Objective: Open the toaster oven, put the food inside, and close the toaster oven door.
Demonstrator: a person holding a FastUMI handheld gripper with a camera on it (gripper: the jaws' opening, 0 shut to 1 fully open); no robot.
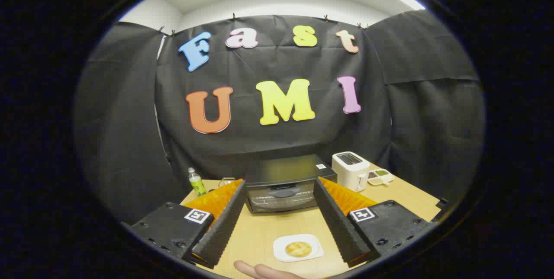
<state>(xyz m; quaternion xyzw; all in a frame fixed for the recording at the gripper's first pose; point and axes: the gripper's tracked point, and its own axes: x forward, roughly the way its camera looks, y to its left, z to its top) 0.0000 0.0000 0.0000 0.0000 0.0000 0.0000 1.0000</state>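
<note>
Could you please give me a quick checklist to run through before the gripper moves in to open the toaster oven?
1. Hand-held gripper fingers open and holding nothing: ok.
2. Toaster oven straight ahead, beyond the fingers: ok.
3. Oven door shut, so opening comes first: ok.
4. Door handle position: cannot tell; the front is too small and dark.
5. Food lying on the white plate between the fingers: ok.
6. Person's hand resting near the plate, close to the path: not ok.

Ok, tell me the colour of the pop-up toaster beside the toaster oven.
White. The toaster shows best in the gripper view, beyond the open jaws.
</note>
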